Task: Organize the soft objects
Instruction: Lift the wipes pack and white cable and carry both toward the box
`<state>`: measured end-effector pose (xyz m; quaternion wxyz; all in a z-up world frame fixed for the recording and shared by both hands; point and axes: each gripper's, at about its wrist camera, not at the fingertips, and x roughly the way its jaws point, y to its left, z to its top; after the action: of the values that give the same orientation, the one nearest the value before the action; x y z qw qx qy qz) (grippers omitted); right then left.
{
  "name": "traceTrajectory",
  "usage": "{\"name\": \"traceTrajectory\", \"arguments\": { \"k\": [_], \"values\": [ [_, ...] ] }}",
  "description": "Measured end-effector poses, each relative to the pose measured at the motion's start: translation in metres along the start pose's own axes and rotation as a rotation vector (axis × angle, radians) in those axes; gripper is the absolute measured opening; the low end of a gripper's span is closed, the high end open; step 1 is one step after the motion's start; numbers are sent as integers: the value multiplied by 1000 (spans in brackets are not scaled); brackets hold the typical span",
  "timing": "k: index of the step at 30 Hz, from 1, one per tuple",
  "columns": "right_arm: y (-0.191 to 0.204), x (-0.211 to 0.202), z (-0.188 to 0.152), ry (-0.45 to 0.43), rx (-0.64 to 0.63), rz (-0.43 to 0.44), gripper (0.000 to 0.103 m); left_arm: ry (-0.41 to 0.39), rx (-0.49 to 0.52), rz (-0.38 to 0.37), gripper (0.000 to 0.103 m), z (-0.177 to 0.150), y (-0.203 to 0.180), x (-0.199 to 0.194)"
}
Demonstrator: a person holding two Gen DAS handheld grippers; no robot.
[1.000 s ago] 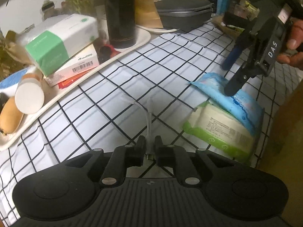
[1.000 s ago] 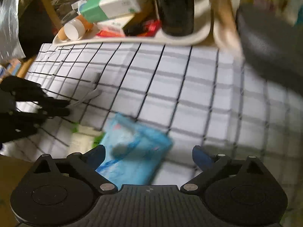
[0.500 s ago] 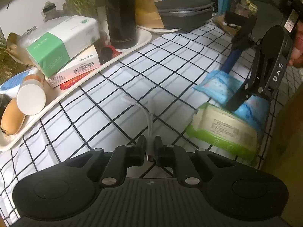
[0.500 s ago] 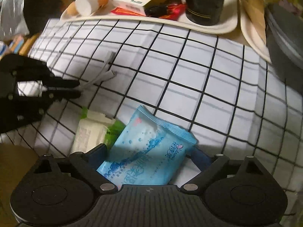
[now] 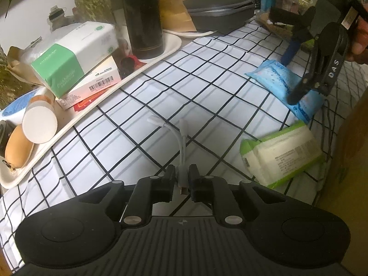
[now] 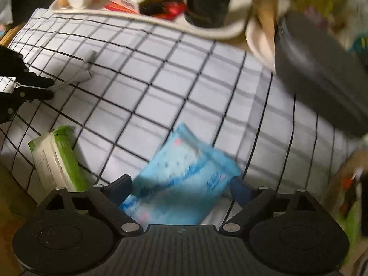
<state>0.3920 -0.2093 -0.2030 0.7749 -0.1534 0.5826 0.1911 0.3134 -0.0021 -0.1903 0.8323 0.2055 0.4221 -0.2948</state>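
A blue soft wipes pack (image 5: 284, 85) sits between the fingers of my right gripper (image 6: 180, 184), also seen from the left wrist view (image 5: 292, 76). The jaws are wide, one finger on each side of the pack (image 6: 181, 184), which looks lifted off the checked cloth. A green and white wipes pack (image 5: 283, 155) lies on the cloth near the table's right edge; it also shows in the right wrist view (image 6: 56, 158). My left gripper (image 5: 182, 179) is shut on the plug of a white cable adapter (image 5: 181, 142) low over the cloth.
A long cream tray (image 5: 158, 55) at the back left holds a green and white tissue box (image 5: 73, 57), a barcode box, a tall black bottle (image 5: 142, 16) and a tube. A grey zip case (image 5: 218, 11) stands behind. A brown board (image 5: 352, 161) borders the right.
My right gripper has carried the blue pack away from the green pack, back and to the right. The green pack now lies alone. My left gripper has stayed put with the cable.
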Motion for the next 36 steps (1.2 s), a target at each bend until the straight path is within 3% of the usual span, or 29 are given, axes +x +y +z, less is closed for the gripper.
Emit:
{"name": "traceTrajectory", "arguments": {
  "k": [1,3,8,14,20,26,31,36],
  "values": [
    [-1,2,-1,18,19,13,98,-1,-1,18,26,0,0,0],
    [-3,4,-4,52,39,24,98,-3,-13,26,29,-1,3,0],
    [-7,13,-6,46,140,66,99,-10,-39,16,29,-3,5,-1],
    [1,13,-8,39,97,4,94,-20,-38,9,28,-4,6,-1],
    [-12,8,-11,43,64,-139,95,-22,-26,-1,20,-4,3,-1],
    [-36,9,-22,31,247,-84,99,-30,-11,-8,10,-4,0,-1],
    [-45,-2,-37,-7,353,-41,79,-30,-34,-17,10,-4,3,-2],
    [-51,-8,-45,-54,395,-40,70,-35,-49,-3,10,-4,4,-5]
  ]
}}
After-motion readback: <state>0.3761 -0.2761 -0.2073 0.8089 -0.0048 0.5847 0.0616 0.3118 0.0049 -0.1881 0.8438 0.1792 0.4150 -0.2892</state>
